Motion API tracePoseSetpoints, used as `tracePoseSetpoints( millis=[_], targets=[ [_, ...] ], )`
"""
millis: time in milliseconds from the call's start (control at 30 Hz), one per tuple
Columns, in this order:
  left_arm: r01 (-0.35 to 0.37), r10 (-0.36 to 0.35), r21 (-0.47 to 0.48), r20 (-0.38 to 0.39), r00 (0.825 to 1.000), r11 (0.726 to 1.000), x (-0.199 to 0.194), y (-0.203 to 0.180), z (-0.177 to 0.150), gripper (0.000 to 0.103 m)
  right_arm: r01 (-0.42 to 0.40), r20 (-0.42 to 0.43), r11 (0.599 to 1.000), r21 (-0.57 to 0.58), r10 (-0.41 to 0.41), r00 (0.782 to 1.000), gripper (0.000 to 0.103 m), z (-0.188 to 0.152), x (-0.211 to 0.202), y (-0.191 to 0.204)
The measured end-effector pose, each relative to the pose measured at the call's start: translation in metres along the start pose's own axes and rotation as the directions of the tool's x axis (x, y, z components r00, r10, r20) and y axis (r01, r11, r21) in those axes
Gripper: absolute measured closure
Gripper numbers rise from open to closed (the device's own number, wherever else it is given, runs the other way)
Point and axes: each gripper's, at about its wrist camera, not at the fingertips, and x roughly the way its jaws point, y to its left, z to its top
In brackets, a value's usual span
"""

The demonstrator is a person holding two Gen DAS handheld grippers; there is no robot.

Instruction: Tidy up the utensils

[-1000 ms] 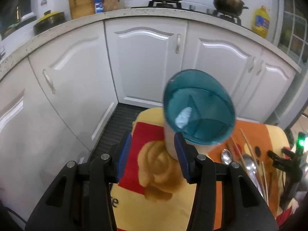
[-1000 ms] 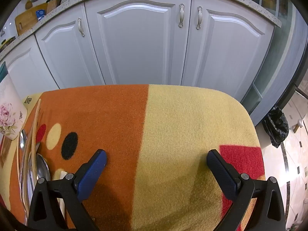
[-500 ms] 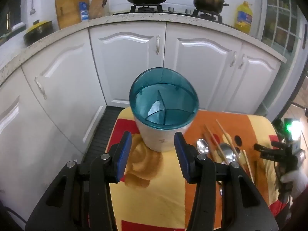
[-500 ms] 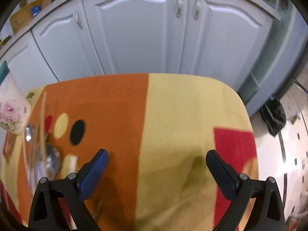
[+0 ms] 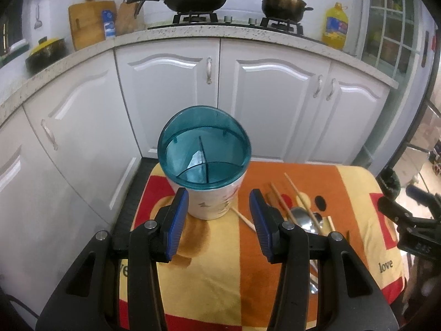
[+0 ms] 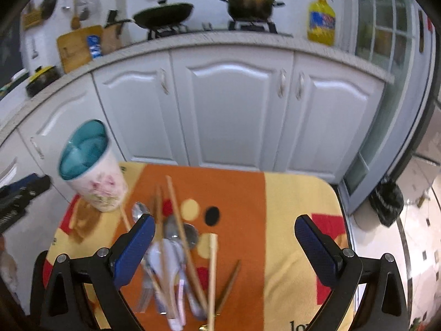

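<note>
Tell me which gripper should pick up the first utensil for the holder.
Right. The right gripper hangs open directly over the pile of spoons and chopsticks on the cloth. The left gripper is open too, but faces the teal-lined utensil holder, with the utensils off to its side.

One utensil holder point(image 5: 204, 165), two pots point(image 5: 283, 5), and one oil bottle point(image 5: 335, 26).
</note>
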Motion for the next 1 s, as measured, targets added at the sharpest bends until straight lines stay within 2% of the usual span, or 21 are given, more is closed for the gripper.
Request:
tracePoseSetpoints(
  millis=[133, 367, 567, 1000],
  targets=[
    [0.005, -0.005, 0.005, 0.014, 1.0, 1.0, -0.007, -0.005, 0.003, 0.058, -0.025, 0.025, 0.999, -0.023, 0.025, 0.999, 0.002, 0.008, -0.018, 0.017],
    [0.018, -0.019, 0.021, 0.027, 0.999, 1.0, -0.015, -0.016, 0.007, 0.058, 0.005, 0.06, 1.0, -0.023, -0.004, 0.998, 0.002, 0.013, -0.033, 0.025],
    [0.031, -0.032, 0.041, 0.025, 0.999, 0.999, -0.018, -0.023, 0.005, 0.058, 0.041, 0.056, 0.999, -0.003, -0.041, 0.998, 0.002, 0.013, -0.034, 0.02],
    [0.039, -0.041, 0.067, 0.025, 0.999, 0.997, -0.018, -0.026, 0.005, 0.058, 0.053, 0.049, 0.999, 0.001, -0.053, 0.997, 0.002, 0.014, -0.031, 0.018]
  ],
)
